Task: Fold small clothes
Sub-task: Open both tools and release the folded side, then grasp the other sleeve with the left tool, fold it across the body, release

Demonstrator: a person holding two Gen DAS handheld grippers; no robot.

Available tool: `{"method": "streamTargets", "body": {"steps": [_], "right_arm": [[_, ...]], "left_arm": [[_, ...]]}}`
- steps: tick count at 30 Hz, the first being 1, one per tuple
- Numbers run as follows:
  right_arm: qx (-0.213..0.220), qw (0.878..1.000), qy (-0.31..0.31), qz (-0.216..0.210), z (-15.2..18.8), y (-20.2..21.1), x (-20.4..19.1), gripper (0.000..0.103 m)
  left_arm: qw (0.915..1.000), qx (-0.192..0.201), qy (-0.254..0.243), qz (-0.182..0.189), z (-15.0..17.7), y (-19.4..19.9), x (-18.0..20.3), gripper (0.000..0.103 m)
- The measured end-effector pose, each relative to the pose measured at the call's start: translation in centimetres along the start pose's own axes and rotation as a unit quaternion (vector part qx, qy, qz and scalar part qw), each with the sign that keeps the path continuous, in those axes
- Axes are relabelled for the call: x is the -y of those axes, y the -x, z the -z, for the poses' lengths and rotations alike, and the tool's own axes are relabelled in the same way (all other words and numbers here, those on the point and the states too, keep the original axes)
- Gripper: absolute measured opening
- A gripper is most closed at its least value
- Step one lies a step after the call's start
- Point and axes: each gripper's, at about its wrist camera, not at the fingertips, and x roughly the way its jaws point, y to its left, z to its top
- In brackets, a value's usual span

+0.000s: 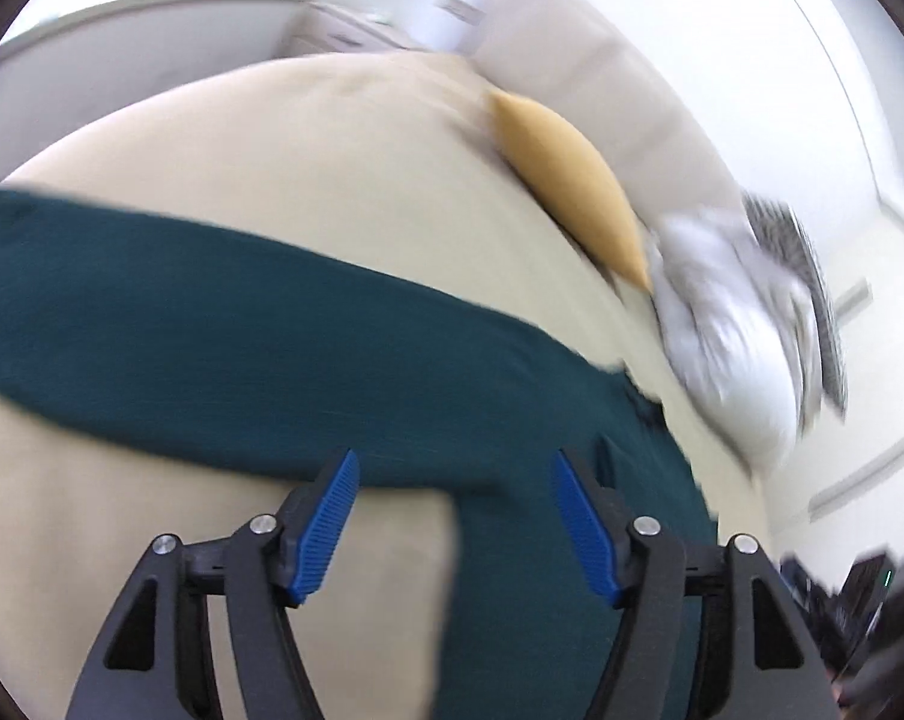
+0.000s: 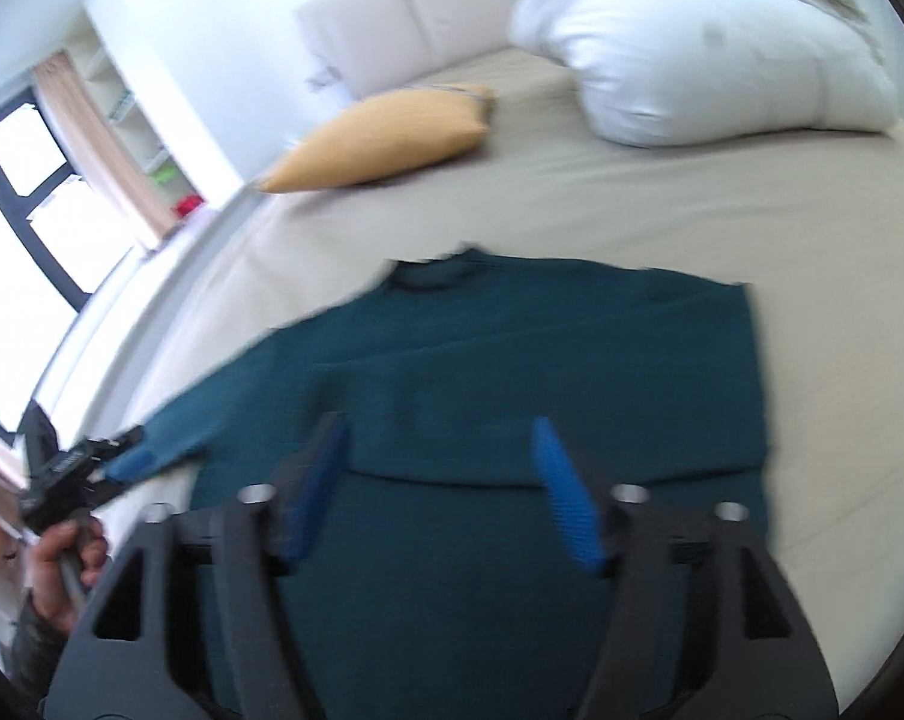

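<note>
A dark teal long-sleeved sweater [image 2: 512, 372] lies flat on a beige bed sheet [image 2: 662, 210], collar toward the pillows. Its right sleeve appears folded across the body. My right gripper [image 2: 437, 438] is open and empty, hovering over the sweater's lower middle. In the left wrist view the sweater's sleeve [image 1: 212, 324] stretches leftward across the sheet [image 1: 272, 168]. My left gripper [image 1: 455, 474] is open and empty, just above the sleeve's lower edge near the body. The left gripper also shows in the right wrist view [image 2: 122, 462], at the sleeve's cuff end, held by a hand.
A mustard cushion [image 2: 380, 138] and a white pillow [image 2: 710, 66] lie at the head of the bed, against a pale padded headboard [image 2: 416, 18]. A window and shelves [image 2: 134, 120] are on the left. The bed's edge [image 2: 170, 276] runs on the left.
</note>
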Motion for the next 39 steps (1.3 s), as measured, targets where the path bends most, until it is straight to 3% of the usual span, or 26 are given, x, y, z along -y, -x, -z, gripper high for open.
{"method": "streamTargets", "body": {"steps": [3, 5, 8, 14, 16, 21, 22, 24, 29, 35, 39], "right_arm": [[-0.021, 0.998, 0.010, -0.056, 0.6, -1.8, -4.8, 0.075], [-0.042, 0.995, 0.006, -0.090, 1.2, -3.4, -7.5, 0.075], [-0.074, 0.988, -0.007, -0.135, 2.6, -5.5, -11.0, 0.075], [-0.104, 0.981, -0.003, -0.162, 5.1, -8.1, -16.0, 0.075], [-0.107, 0.981, 0.001, -0.163, 5.6, -8.7, -17.0, 0.075], [-0.099, 0.982, -0.004, -0.161, 6.0, -9.1, -17.3, 0.075], [-0.095, 0.982, -0.009, -0.160, 6.2, -8.6, -16.8, 0.075], [-0.091, 0.983, -0.017, -0.160, 6.3, -7.8, -15.9, 0.075], [-0.081, 0.985, -0.018, -0.151, 5.9, -6.9, -13.9, 0.074], [-0.064, 0.988, -0.042, -0.137, 5.4, -6.4, -10.3, 0.074], [-0.047, 0.989, -0.066, -0.126, 5.2, -5.5, -7.3, 0.074]], "left_arm": [[0.9952, 0.041, 0.089, -0.007, -1.1, 3.8, -6.5, 0.072], [0.9819, 0.071, 0.175, -0.002, -1.2, 6.5, -11.6, 0.075], [0.9622, 0.100, 0.253, 0.022, -0.7, 8.7, -16.2, 0.076], [0.9297, 0.136, 0.337, 0.061, -0.4, 9.5, -20.5, 0.077], [0.9146, 0.152, 0.369, 0.065, -0.4, 9.2, -21.5, 0.077], [0.8779, 0.199, 0.432, 0.054, -0.8, 9.3, -23.2, 0.071], [0.8753, 0.204, 0.436, 0.049, -0.9, 9.2, -23.3, 0.070], [0.8783, 0.210, 0.428, 0.030, -1.7, 8.8, -23.1, 0.065], [0.8953, 0.178, 0.408, 0.003, -2.7, 5.9, -21.3, 0.010], [0.9271, 0.181, 0.328, -0.021, -4.6, 6.1, -16.8, 0.008], [0.9576, 0.178, 0.224, -0.032, -6.3, 5.6, -10.4, 0.008]]}}
